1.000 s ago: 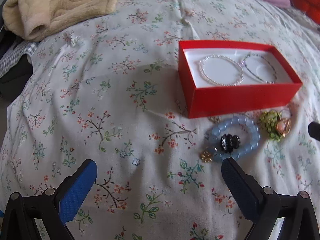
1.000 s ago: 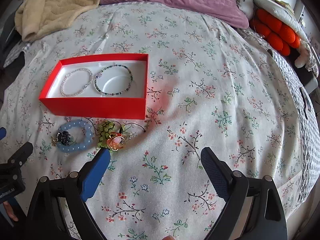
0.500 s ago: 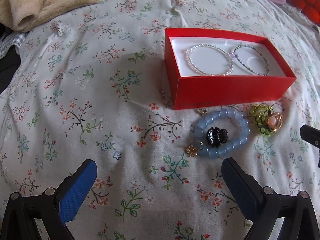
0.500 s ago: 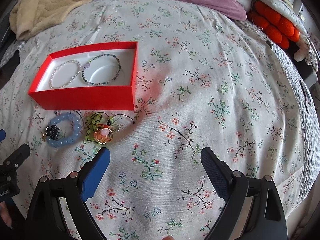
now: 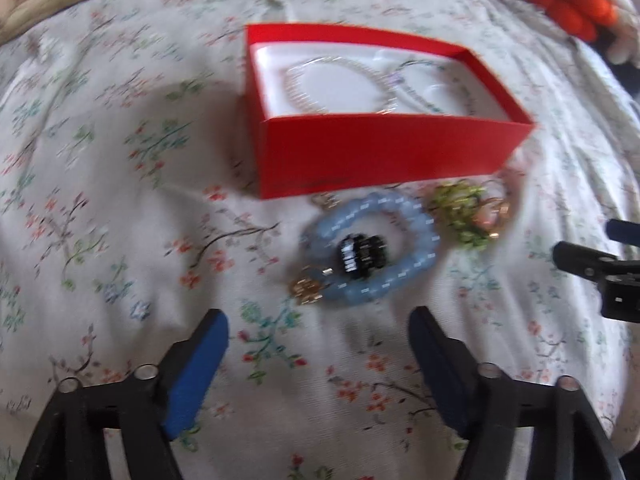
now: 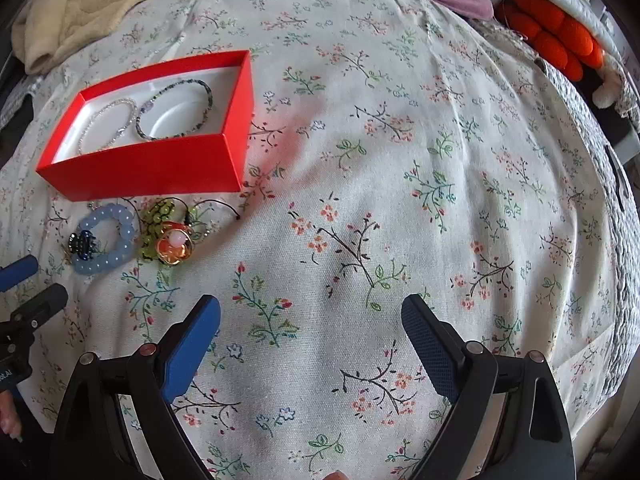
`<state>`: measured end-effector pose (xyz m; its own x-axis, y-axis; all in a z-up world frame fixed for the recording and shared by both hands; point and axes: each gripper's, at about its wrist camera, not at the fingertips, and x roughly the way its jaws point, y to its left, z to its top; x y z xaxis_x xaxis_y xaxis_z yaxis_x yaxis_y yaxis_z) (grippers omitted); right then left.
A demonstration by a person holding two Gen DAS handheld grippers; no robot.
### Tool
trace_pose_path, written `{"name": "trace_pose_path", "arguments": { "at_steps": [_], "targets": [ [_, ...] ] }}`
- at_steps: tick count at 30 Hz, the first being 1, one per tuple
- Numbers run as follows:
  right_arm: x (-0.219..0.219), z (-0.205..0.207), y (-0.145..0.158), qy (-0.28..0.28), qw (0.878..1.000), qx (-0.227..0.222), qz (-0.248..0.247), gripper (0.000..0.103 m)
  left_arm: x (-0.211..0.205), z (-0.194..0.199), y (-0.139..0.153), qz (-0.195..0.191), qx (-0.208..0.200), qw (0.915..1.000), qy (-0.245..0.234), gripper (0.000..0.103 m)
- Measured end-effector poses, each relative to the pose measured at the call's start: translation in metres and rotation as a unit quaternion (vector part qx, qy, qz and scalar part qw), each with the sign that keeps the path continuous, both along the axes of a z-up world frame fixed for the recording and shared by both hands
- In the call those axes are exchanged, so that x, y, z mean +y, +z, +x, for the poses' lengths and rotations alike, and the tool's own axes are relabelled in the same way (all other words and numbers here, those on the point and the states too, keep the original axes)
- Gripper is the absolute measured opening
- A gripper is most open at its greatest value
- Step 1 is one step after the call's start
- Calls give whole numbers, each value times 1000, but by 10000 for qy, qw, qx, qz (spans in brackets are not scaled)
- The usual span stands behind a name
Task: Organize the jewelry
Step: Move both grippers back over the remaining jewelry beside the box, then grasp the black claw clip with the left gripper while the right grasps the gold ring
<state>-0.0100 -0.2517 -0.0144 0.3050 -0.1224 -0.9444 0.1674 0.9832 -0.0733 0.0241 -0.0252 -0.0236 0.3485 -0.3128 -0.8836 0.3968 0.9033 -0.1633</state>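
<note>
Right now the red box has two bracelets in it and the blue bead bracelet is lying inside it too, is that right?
Not quite. The red box does hold two bracelets, but the blue bead bracelet lies outside it, on the floral bedspread in front of the box's near wall. The right wrist view shows this clearly.

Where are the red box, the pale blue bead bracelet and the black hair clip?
red box [image 6: 152, 170]: right wrist view, front wall.
pale blue bead bracelet [image 6: 126, 232]: right wrist view, right-side beads.
black hair clip [image 5: 362, 257]: left wrist view, its middle.

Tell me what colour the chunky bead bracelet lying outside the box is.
Pale blue bracelet; the right wrist view shows it sharpest.
</note>
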Motion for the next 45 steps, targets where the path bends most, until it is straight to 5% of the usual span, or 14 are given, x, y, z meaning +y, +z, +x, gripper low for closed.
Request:
{"name": "trace_pose_path", "arguments": {
  "at_steps": [8,30,38,40,45],
  "targets": [
    [-7,-1,-5,-82,9996,89,244,94,-19,-5,15,-322,-342,9976,-505,41],
    [-5,13,-6,-140,9983,93,554,94,-39,17,-4,327,-364,9978,-440,19],
    [-4,25,-3,-137,9883,-45,1521,93,-18,16,13,-24,-332,9989,-344,18],
    [-3,30,-5,-164,9839,-34,1778,91,-11,16,17,-128,-305,9991,-283,18],
    [11,43,-11,-167,9792,22,2023,68,1,18,23,-225,-326,9991,-166,18]
  ]
}}
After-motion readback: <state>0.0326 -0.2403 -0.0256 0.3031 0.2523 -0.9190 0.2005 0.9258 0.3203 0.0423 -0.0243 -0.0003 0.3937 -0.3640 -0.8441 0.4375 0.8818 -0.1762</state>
